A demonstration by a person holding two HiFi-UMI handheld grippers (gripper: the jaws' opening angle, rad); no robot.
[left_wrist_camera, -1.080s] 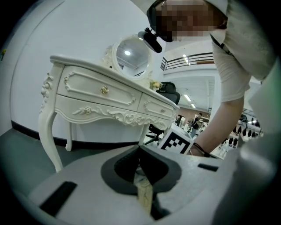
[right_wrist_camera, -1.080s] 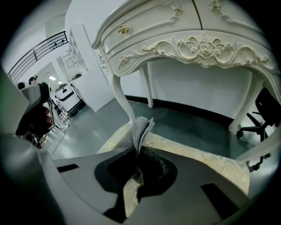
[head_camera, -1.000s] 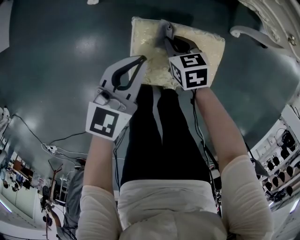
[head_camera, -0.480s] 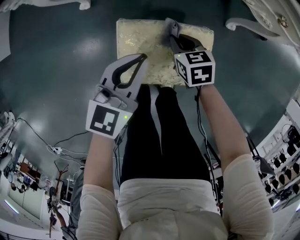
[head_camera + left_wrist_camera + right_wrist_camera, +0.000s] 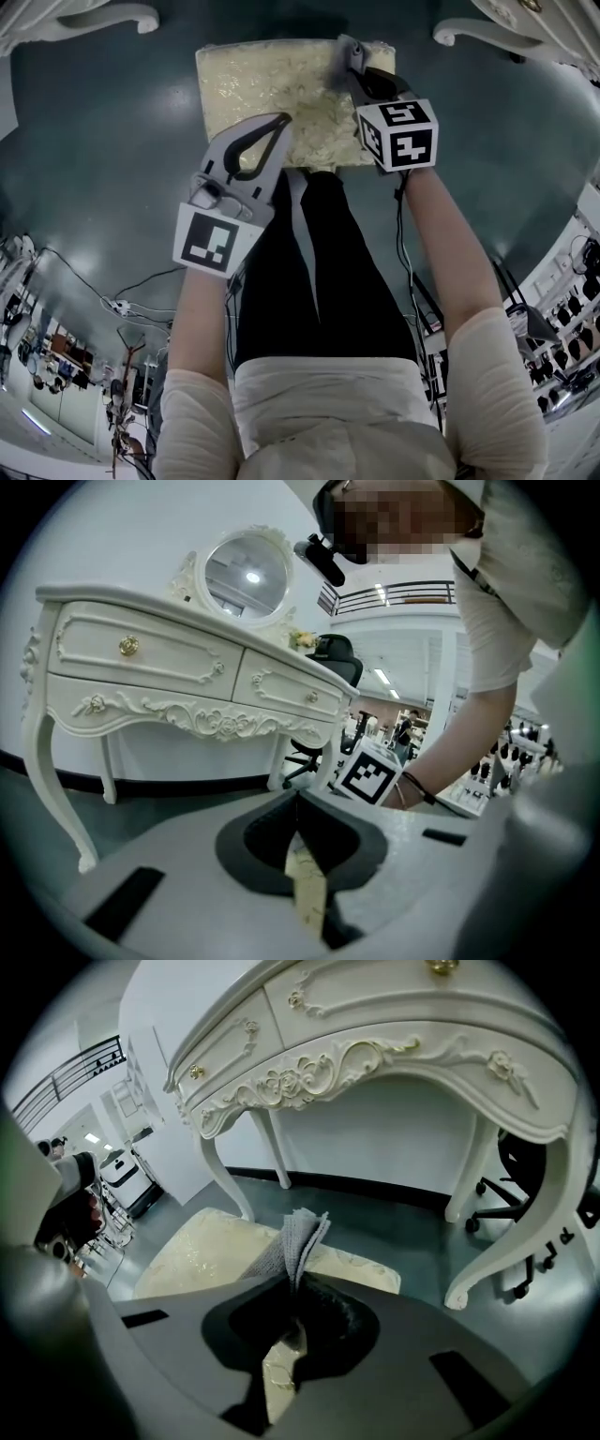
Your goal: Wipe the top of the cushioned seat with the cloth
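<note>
Both jaws of my right gripper point(image 5: 292, 1281) clamp the cloth point(image 5: 302, 1232), seemingly at a folded edge, which should handle limp and light over the cushioned seat point(image 5: 197, 1251); my left gripper point(image 5: 298, 803) is closed, empty.

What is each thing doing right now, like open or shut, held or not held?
left gripper: shut, holding nothing.
right gripper: shut on the cloth.
cloth: bunched up, pinched between the jaws, sticking out past their tips.
cushioned seat: top mostly uncovered.
table drawers: closed.
</note>
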